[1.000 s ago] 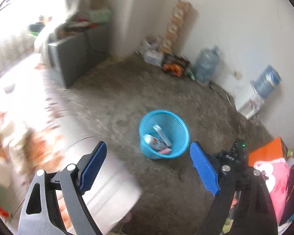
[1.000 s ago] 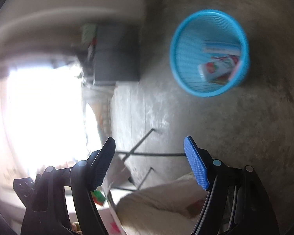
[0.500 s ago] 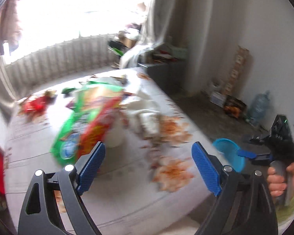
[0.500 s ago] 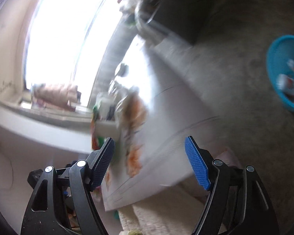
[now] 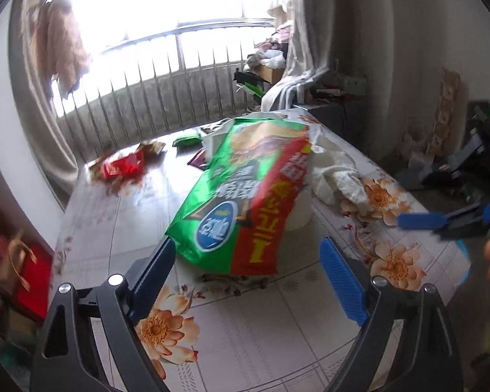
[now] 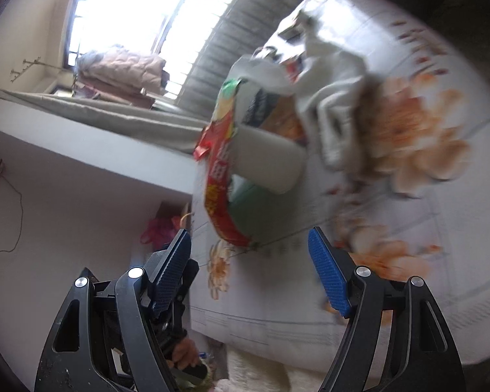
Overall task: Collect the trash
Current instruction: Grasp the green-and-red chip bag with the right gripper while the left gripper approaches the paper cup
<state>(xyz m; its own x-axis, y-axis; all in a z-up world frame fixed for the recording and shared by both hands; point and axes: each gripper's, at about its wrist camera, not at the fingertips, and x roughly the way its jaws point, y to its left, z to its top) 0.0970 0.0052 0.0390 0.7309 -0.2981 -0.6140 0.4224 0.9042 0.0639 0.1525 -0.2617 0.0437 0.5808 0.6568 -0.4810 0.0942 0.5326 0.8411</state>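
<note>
Both views have swung off the blue basket on the floor. Ahead of the left gripper (image 5: 248,277) and right gripper (image 6: 248,268) now lies the large green-and-red foil bag (image 5: 245,202) on the floral-clothed table (image 5: 277,326).

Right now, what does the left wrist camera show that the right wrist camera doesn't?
Only the left wrist view shows the red wrapper and small green packet lying at the far end of the table, plus the open left gripper.

Only the right wrist view shows the pink bag beside the table and folded bedding on the window ledge.

Both show the big green-and-red bag, white cup, crumpled white cloth and open right gripper.
</note>
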